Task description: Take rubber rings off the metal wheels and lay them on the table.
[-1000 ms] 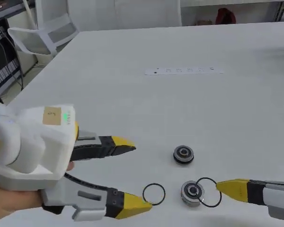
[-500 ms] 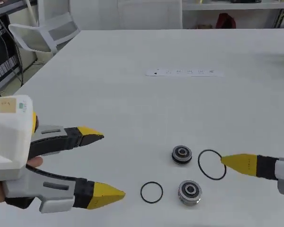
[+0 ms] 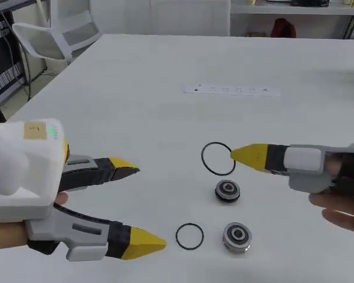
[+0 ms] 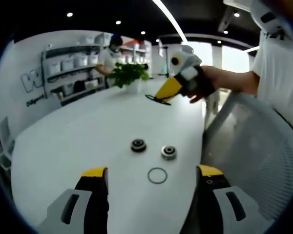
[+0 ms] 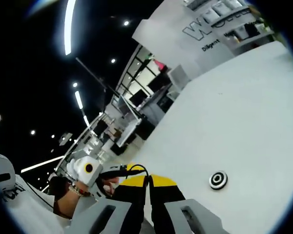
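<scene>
Two metal wheels stand on the white table (image 3: 135, 106). The farther wheel (image 3: 228, 190) (image 4: 138, 145) (image 5: 218, 179) has a dark rubber rim; the nearer wheel (image 3: 236, 236) (image 4: 169, 152) looks bare and silver. One loose rubber ring (image 3: 189, 236) (image 4: 157, 175) lies flat to the left of the nearer wheel. My right gripper (image 3: 236, 155) (image 4: 158, 97) (image 5: 147, 181) is shut on a second rubber ring (image 3: 217, 158) (image 4: 154, 99) (image 5: 138, 168), held in the air beyond the farther wheel. My left gripper (image 3: 140, 205) (image 4: 152, 171) stands open at the near left, jaws wide, holding nothing.
A flush socket strip (image 3: 231, 90) sits in the table further back. A white chair (image 3: 53, 35) stands off the far left corner. A potted plant (image 4: 128, 74) is at the table's far end, with a person (image 4: 110, 53) by shelves behind it.
My right gripper, shut on a ring, has risen from beside the nearer wheel and moved left and away, past the farther wheel. My left gripper stays open, drawn back from the loose ring.
</scene>
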Demonstrator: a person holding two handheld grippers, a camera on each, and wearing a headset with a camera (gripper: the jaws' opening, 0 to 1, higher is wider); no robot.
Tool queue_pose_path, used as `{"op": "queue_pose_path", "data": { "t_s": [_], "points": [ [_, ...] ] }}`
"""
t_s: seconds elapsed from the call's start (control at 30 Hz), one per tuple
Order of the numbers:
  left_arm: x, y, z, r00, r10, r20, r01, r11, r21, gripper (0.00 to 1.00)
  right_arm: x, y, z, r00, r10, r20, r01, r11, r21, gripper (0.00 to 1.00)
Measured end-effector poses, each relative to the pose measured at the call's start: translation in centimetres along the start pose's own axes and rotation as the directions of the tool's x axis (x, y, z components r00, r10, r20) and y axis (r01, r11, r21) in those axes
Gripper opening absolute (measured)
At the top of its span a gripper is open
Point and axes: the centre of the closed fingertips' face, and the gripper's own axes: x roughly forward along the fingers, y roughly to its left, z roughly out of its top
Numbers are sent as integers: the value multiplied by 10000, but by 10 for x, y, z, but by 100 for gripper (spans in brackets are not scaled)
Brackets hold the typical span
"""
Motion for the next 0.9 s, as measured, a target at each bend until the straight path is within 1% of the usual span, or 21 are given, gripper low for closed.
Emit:
{"op": "queue_pose_path", "data": {
  "t_s": [0.1, 0.23, 0.27, 0.33, 0.37, 0.4, 0.43, 0.5, 0.53, 0.6, 0.63, 0.67, 0.7, 0.77, 0.83, 0.87, 0.9],
  "points": [
    [0, -2, -1, 9999, -43, -118, 45, 9998, 171, 75, 14, 1, 8, 10000, 94, -11, -94, 9999, 63, 0],
    [-1, 1, -2, 9999, 55, -105, -55, 10000, 49, 75, 29, -2, 16, 9999, 122, -18, -122, 9999, 1, 0],
    [-1, 2, -2, 9999, 101, -99, -101, 9999, 45, 75, 32, -4, 16, 9999, 89, -50, -89, 10000, 1, 0],
    [-2, 4, -2, 9998, 194, -77, -193, 9998, 47, 75, 35, -12, 11, 9996, -134, -248, 129, 9997, -194, 0],
    [-2, 4, -2, 9997, 219, -67, -219, 9998, 44, 75, 35, -17, 8, 9991, -260, -346, 251, 9993, -259, 0],
    [-2, 5, -2, 9996, 256, -68, -256, 9997, 20, 75, 35, -22, 1, 9974, -438, -573, 416, 9983, -403, 0],
    [-2, 6, -2, 9996, 280, -76, -280, 9996, 5, 75, 35, -29, -8, 9941, -586, -910, 519, 9959, -743, 0],
    [-2, 6, -3, 9995, 284, -116, -284, 9996, -9, 75, 33, -38, -21, 9866, -895, -1365, 784, 9933, -846, 0],
    [-1, 6, -5, 9995, 273, -182, -274, 9996, -20, 75, 33, -43, -29, 9805, -1017, -1684, 867, 9917, -946, 0],
    [1, 5, -10, 9986, 248, -460, -246, 9997, 61, 74, 32, -48, -40, 9709, -1173, -2086, 1046, 9920, -709, 0],
    [3, 4, -14, 9979, 199, -615, -190, 9997, 159, 74, 33, -49, -43, 9688, -1191, -2171, 1048, 9915, -765, 0],
    [4, 2, -16, 9975, 145, -688, -132, 9997, 186, 74, 34, -52, -48, 9631, -1293, -2360, 1138, 9904, -782, 0],
    [5, 0, -19, 9963, 43, -858, -29, 9999, 164, 74, 34, -54, -52, 9584, -1379, -2499, 1211, 9893, -814, 0],
    [6, -2, -23, 9944, 1, -1057, 28, 9996, 275, 74, 34, -62, -59, 9442, -1694, -2823, 1435, 9835, -1099, 0],
    [6, -2, -24, 9936, 16, -1134, 28, 9992, 388, 74, 34, -66, -66, 9342, -1858, -3044, 1542, 9801, -1250, 0],
    [5, -2, -24, 9934, 24, -1150, 20, 9993, 386, 74, 33, -69, -71, 9254, -1978, -3234, 1613, 9774, -1364, 0],
    [5, -2, -24, 9933, 30, -1153, 12, 9993, 364, 74, 33, -71, -74, 9201, -2033, -3349, 1647, 9763, -1402, 0]
  ]
}}
